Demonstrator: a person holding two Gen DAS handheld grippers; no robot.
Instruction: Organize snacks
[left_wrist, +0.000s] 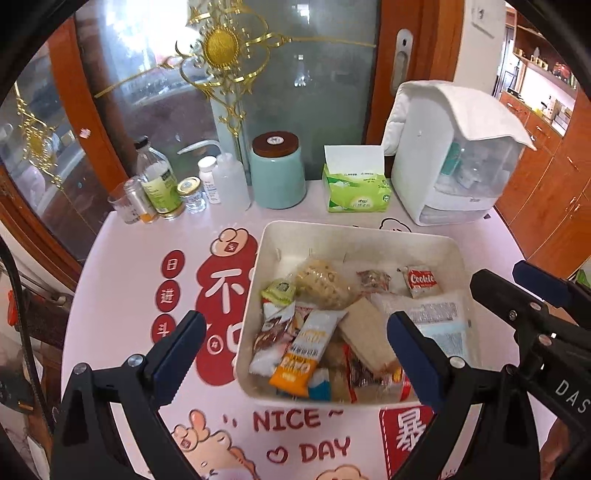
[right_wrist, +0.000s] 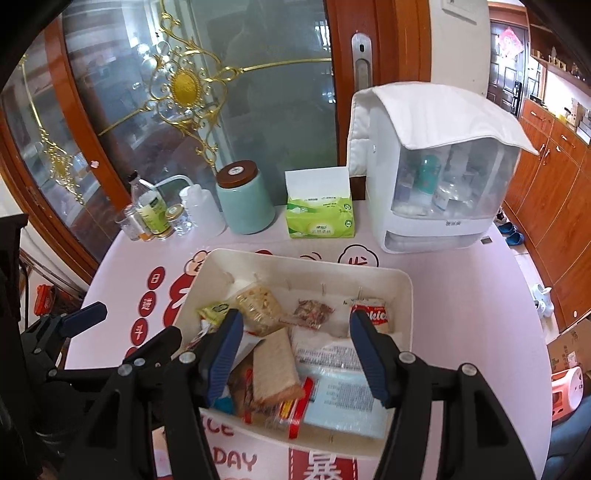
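Many snacks (left_wrist: 325, 332) already binned in tray (left_wrist: 354, 230); left gripper (left_wrist: 295, 350) and right gripper (right_wrist: 295, 350) released, empty; none visible outside.

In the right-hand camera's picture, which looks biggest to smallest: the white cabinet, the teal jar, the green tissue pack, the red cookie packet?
1. White cabinet
2. Teal jar and green tissue pack, which look about alike
3. Red cookie packet, clearly smallest though nearer the camera

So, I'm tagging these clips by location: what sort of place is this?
Most likely a home dining or living area: a round table with a pink cartoon-printed cover, a green tissue pack, a cream plastic tub of wrapped snacks, and orange wooden cabinets behind.
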